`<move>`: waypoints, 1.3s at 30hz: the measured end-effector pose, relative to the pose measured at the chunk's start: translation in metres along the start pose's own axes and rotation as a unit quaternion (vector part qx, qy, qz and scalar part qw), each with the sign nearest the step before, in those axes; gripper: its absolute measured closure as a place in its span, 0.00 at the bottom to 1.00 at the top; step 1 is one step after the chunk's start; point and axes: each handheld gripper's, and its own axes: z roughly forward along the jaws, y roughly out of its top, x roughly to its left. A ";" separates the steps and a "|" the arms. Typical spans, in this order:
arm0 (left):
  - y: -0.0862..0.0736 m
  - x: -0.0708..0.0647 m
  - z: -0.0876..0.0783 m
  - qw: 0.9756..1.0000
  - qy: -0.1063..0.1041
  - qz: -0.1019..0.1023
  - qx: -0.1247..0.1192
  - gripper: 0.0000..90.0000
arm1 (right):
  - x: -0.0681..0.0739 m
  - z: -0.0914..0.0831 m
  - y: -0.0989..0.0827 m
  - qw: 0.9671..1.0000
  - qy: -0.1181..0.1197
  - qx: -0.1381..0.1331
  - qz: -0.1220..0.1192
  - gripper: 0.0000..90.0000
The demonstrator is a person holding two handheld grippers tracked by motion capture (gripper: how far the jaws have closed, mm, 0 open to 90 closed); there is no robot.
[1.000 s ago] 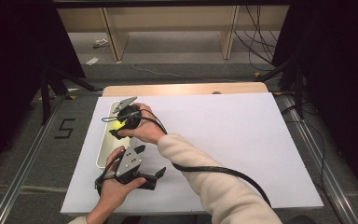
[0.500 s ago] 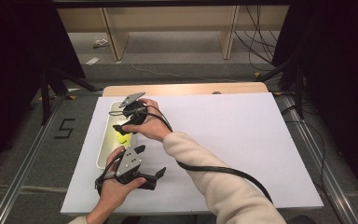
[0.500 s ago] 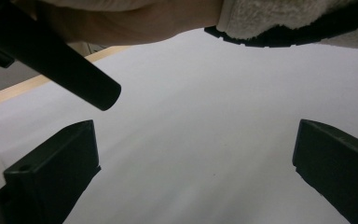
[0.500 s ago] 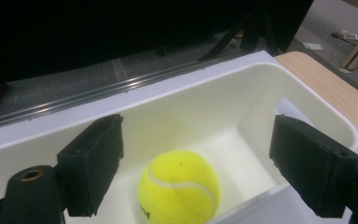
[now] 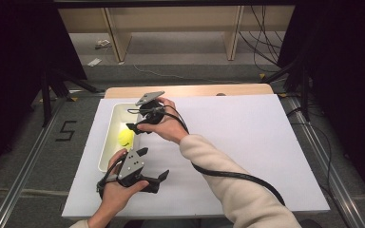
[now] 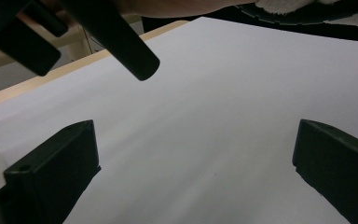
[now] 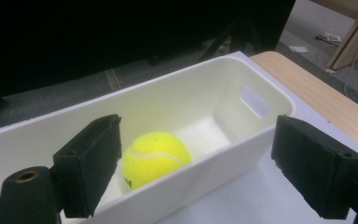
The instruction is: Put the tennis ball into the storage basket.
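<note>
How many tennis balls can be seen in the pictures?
1. The tennis ball lies inside the white bin at the table's left side, near the right gripper, whose jaws stand open and apart from it.

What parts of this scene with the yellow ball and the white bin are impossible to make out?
- Tennis ball: right gripper view, its lower part is hidden behind the bin's near wall and a jaw.
- Bin: high view, the right gripper and hand cover part of its right rim.
- Print on the ball: too small to read.
- Left gripper: left gripper view, jaws cut off by the bottom edge.
</note>
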 end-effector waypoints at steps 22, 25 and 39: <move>0.000 0.000 0.000 1.000 0.002 -0.002 -0.001 0.00 | -0.021 -0.049 -0.026 0.999 -0.023 -0.017 0.022 0.18; 0.000 0.000 0.000 1.000 0.002 -0.002 -0.001 0.00 | -0.024 -0.053 -0.029 0.999 -0.026 -0.017 0.022 0.18; 0.001 0.001 0.000 1.000 0.004 -0.002 -0.003 0.00 | -0.032 -0.079 -0.046 0.999 -0.042 -0.019 0.026 0.18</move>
